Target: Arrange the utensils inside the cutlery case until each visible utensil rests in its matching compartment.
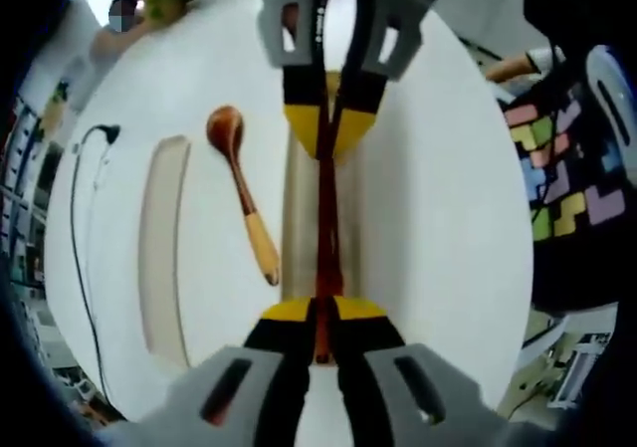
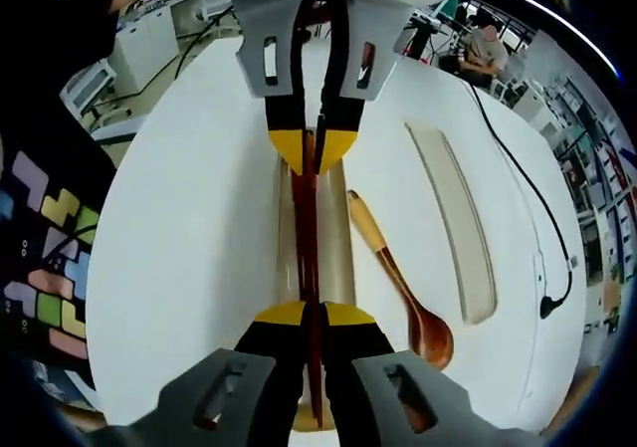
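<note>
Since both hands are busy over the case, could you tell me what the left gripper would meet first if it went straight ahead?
Probably the right gripper, facing it along the dark red utensil that both seem to clamp; depth is unclear.

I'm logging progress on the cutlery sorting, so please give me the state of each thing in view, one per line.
Left gripper: shut on chopsticks.
Right gripper: shut on chopsticks.
Chopsticks: held at both ends, lined up over the case.
Cutlery case: open, lying on the table under the chopsticks.
Case lid: off, lying apart.
Wooden spoon: flat on the table, outside the case.
</note>
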Available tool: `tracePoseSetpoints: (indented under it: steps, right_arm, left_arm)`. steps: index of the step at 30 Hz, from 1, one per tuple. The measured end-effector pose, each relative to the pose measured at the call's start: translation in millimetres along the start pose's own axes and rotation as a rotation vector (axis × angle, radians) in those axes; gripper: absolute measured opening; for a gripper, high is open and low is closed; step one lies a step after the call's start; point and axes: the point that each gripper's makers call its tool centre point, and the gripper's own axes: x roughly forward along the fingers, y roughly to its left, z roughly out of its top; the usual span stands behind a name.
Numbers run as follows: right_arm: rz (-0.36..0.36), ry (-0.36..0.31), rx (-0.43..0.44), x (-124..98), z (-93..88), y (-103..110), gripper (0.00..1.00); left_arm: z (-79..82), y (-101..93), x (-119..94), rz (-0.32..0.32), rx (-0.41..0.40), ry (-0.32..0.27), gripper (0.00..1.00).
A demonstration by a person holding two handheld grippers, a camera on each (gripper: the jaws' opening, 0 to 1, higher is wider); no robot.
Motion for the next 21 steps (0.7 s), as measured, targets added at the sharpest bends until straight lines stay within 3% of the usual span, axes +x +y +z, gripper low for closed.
tracePoseSetpoints:
  steps: [21]
  right_arm:
    - [0.038, 0.029, 0.028, 9.0, -2.8, 0.2, 0.03]
  left_arm:
    - [-5.7, 4.0, 5.9, -0.014, -0.015, 0.004, 0.06]
